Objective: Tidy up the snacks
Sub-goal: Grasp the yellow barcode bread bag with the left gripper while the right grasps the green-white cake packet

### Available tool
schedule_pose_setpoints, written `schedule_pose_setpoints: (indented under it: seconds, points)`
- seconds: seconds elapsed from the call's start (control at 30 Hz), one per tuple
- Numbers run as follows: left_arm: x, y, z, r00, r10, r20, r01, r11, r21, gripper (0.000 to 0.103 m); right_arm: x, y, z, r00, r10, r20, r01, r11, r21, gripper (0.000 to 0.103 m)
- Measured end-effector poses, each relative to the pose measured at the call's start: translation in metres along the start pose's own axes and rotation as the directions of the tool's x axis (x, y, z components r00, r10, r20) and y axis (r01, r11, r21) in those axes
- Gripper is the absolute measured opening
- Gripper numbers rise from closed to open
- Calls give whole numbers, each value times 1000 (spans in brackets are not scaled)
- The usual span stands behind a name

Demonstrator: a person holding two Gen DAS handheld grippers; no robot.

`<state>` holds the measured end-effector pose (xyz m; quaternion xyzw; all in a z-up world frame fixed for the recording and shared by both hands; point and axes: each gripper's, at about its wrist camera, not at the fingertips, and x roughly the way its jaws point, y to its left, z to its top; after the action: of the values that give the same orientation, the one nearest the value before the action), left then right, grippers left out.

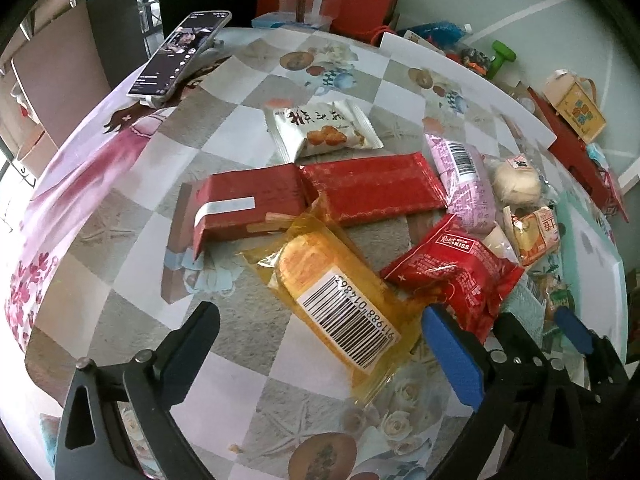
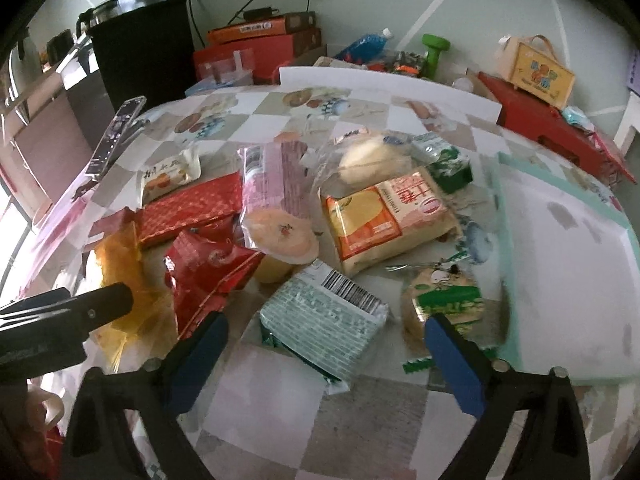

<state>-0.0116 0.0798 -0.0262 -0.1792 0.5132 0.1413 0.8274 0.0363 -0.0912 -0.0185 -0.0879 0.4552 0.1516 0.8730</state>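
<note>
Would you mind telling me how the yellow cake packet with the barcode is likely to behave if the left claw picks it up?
The yellow packet looks glossy, with loose clear film beyond the cake, so it may crinkle and slip. The cake inside seems soft, so a hard squeeze could squash it. It probably weighs little. Its upper end lies on a red box, so lifting it might nudge that.

The black left gripper with blue pads (image 1: 320, 344) is tilting steeply downward, jaws standing wide apart, gripping nothing. The matching black right gripper (image 2: 326, 344), just beside it, is doing likewise.
</note>
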Motion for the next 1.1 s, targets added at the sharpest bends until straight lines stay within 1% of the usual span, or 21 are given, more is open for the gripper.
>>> schedule_pose_setpoints:
  seconds: [0.03, 0.1, 0.17, 0.2, 0.27, 0.33, 0.47, 0.6, 0.73, 0.97, 1.1]
  points:
    - [1, -1, 0, 1000, -2, -4, 2, 1000, 0, 98, 3, -1, 0, 1000, 2, -21, -2, 1000, 3, 92]
    - [3, -2, 1, 1000, -8, -10, 8, 1000, 2, 97, 7, -2, 0, 999, 13, -35, -12, 1000, 16, 89]
    - [4, -4, 1, 1000, -9, -11, 9, 1000, 8, 96, 9, -4, 0, 999, 34, -34, -32, 999, 32, 88]
    - [3, -5, 2, 1000, -14, -11, 14, 1000, 10, 90, 8, -4, 0, 999, 40, -28, -39, 999, 36, 87]
    - [4, -6, 2, 999, -37, -16, 37, 999, 12, 81, 8, -4, -1, 998, 54, -28, -53, 998, 36, 82]
    - [5, -9, 2, 998, -50, -22, 51, 999, 20, 76, 9, -4, -2, 998, 59, -29, -57, 998, 37, 80]
    - [5, -14, 1, 997, -69, -21, 70, 997, 40, 61, 9, -7, -1, 997, 72, -27, -70, 997, 42, 73]
    - [2, -17, 1, 997, -73, -10, 74, 996, 50, 54, 11, -7, -1, 997, 68, -27, -67, 997, 45, 69]
    - [0, -18, 1, 997, -71, -4, 71, 996, 52, 52, 10, -8, -2, 997, 73, -25, -72, 996, 44, 66]
    - [-8, -18, 3, 998, -64, 27, 62, 996, 59, 50, 5, -12, -3, 997, 72, -23, -71, 995, 67, 65]
    - [-15, -17, 4, 996, -68, 57, 65, 996, 62, 50, -3, -16, -2, 997, 81, 7, -81, 993, 84, 65]
